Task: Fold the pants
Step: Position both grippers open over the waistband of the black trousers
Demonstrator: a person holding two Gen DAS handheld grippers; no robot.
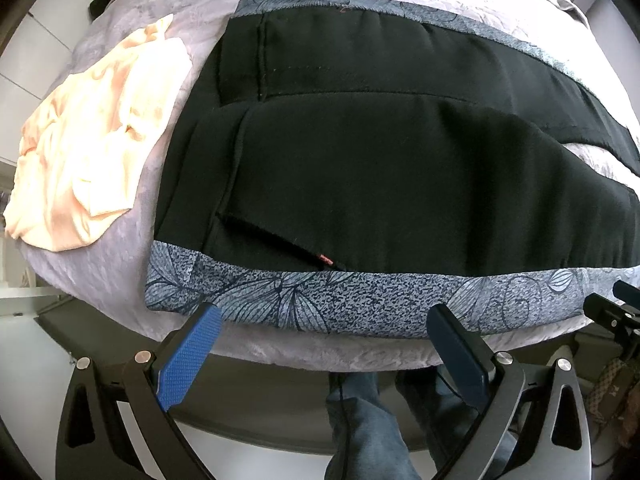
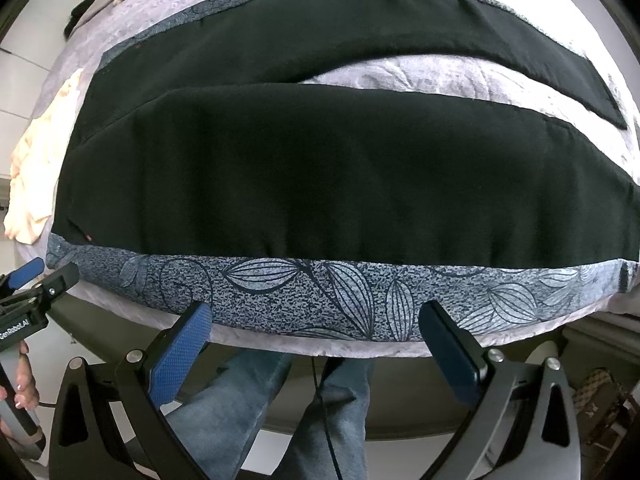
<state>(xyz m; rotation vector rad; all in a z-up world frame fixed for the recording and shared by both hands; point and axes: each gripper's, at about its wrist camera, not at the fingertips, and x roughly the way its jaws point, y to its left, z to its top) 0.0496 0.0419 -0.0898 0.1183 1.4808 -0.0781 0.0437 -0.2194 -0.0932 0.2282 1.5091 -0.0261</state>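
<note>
The black pants (image 1: pixel 400 184) lie flat on a patterned cloth (image 1: pixel 360 300), just beyond both grippers' wide, empty fingers (image 1: pixel 188 356); the leg ends are cut off at right.

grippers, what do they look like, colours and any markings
Both match: the left gripper and right gripper have black curved linkage arms with silver pivot bolts, and each finger ends in a blue textured pad. In the right wrist view the left gripper's black body bears white lettering reading GenRobot.AI.
</note>
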